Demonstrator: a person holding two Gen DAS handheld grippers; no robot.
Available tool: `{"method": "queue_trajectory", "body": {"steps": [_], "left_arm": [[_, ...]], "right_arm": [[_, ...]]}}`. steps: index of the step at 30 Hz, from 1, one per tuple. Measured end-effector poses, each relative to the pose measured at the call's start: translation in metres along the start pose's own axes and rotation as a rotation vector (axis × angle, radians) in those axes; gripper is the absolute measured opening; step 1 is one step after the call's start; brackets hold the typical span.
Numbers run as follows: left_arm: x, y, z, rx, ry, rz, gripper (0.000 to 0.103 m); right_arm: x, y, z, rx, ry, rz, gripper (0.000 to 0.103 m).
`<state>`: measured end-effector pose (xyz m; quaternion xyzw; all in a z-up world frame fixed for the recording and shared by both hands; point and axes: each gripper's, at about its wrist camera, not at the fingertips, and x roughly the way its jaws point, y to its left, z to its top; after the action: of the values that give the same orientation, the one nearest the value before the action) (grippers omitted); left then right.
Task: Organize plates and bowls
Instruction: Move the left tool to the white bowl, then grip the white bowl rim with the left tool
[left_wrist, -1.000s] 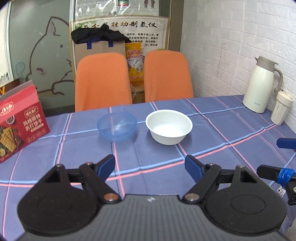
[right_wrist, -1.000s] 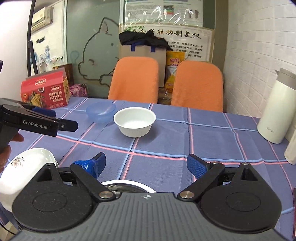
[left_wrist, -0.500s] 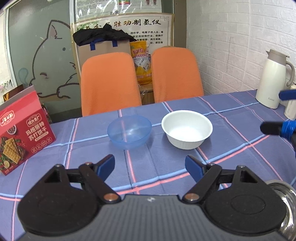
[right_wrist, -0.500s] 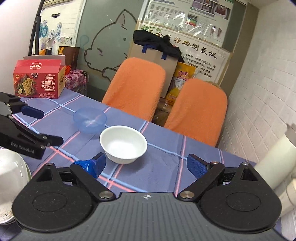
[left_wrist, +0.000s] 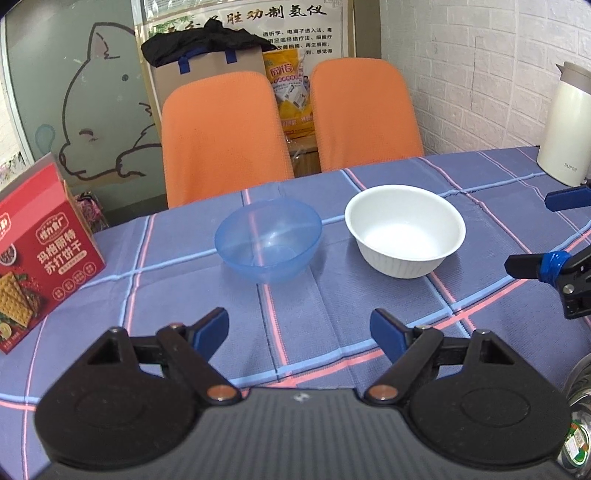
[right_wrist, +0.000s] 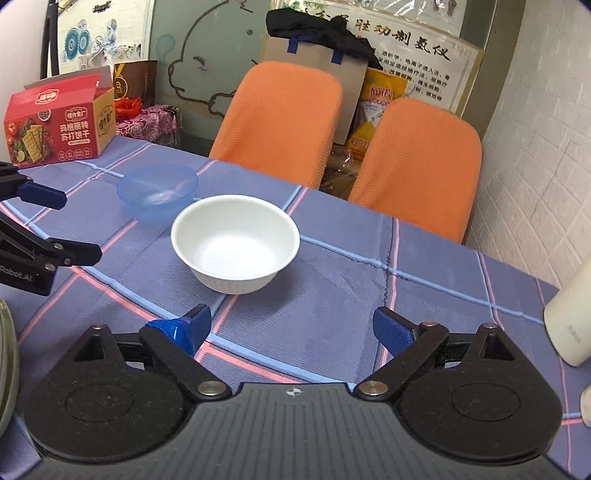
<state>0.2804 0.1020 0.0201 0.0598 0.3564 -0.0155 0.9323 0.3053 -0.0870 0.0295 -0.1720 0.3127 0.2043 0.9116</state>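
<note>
A translucent blue bowl stands upright and empty on the checked cloth, ahead of the left gripper and slightly toward its left finger. Beside it but not touching stands a white bowl with a ribbed outer wall, also upright and empty, ahead of that gripper's right finger. From the right gripper, the white bowl sits just ahead toward the left finger, the blue one behind it further left.

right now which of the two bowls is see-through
The blue bowl, nearer the red cracker box: the tablecloth stripes show through its wall. The white bowl beside it is opaque. They stand apart.
</note>
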Motion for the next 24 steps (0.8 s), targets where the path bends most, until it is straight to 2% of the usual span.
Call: {"method": "queue_trajectory", "body": {"steps": [6,12,17,20,24], "left_arm": [[0.007,-0.007,0.016,0.033,-0.014,-0.018,0.084],[0.025,-0.001,0.059,0.020,-0.063,-0.144,0.084],[0.065,-0.005,0.096,0.016,-0.015,-0.239,0.084],[0.087,-0.013,0.112,0.031,0.012,-0.238,0.084],[0.110,-0.022,0.118,0.048,0.048,-0.247,0.084]], "right_arm": [[0.015,-0.006,0.004,0.015,-0.013,0.056,0.082],[0.037,-0.013,0.013,0.036,-0.006,0.090,0.082],[0.052,-0.018,0.015,0.051,0.019,0.136,0.082],[0.049,-0.020,0.011,0.060,0.020,0.166,0.082],[0.048,-0.022,0.009,0.067,0.007,0.199,0.082]]}}
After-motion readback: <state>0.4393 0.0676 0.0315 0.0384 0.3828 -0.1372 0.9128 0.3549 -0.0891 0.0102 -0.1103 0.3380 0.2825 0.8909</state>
